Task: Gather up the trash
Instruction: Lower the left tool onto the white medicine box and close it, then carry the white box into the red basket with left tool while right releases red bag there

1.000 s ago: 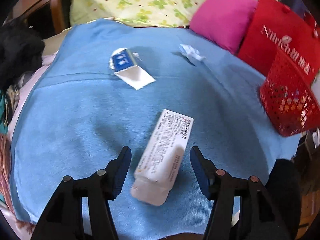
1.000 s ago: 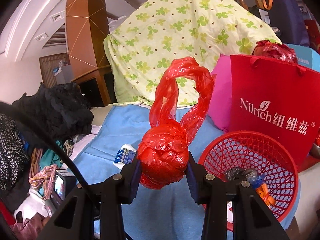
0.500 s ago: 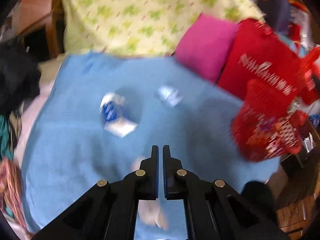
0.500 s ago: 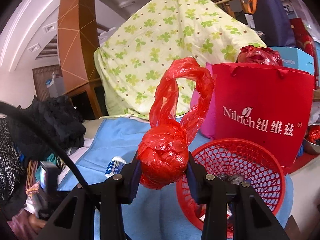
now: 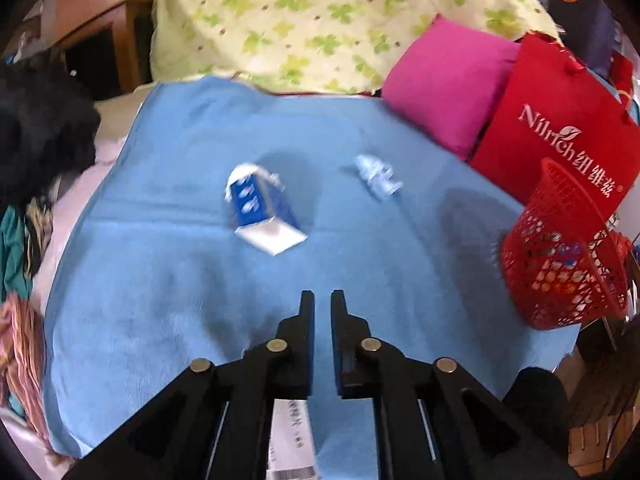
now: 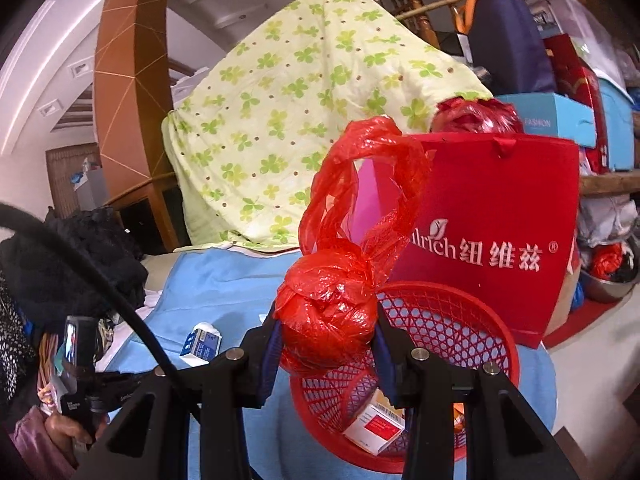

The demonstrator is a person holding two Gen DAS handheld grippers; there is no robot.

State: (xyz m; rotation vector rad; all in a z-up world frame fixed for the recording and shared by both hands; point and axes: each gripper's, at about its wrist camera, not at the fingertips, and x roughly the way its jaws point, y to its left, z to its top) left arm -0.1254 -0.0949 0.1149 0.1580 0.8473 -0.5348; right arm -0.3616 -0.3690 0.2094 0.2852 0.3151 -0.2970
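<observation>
My right gripper (image 6: pixel 326 344) is shut on a knotted red plastic bag (image 6: pixel 330 316) and holds it above the near rim of the red mesh basket (image 6: pixel 460 320), which holds a small box (image 6: pixel 374 426). My left gripper (image 5: pixel 322 300) is shut with nothing between its fingertips. A white paper box (image 5: pixel 290 436) lies on the blue towel (image 5: pixel 160 280) under its fingers. A blue-and-white carton (image 5: pixel 260 208) and a crumpled pale wrapper (image 5: pixel 376 176) lie further back. The basket (image 5: pixel 560 264) also shows at the right in the left wrist view.
A red paper bag (image 5: pixel 560 128) and a pink cushion (image 5: pixel 448 80) stand behind the basket. A green-patterned quilt (image 5: pixel 320 16) is piled at the back. Dark clothes (image 5: pixel 36 136) lie at the left edge. The towel ends near the basket.
My left gripper has closed from wide open and lifted; the white box now lies beneath its fingers. My right gripper has carried the red bag closer over the basket.
</observation>
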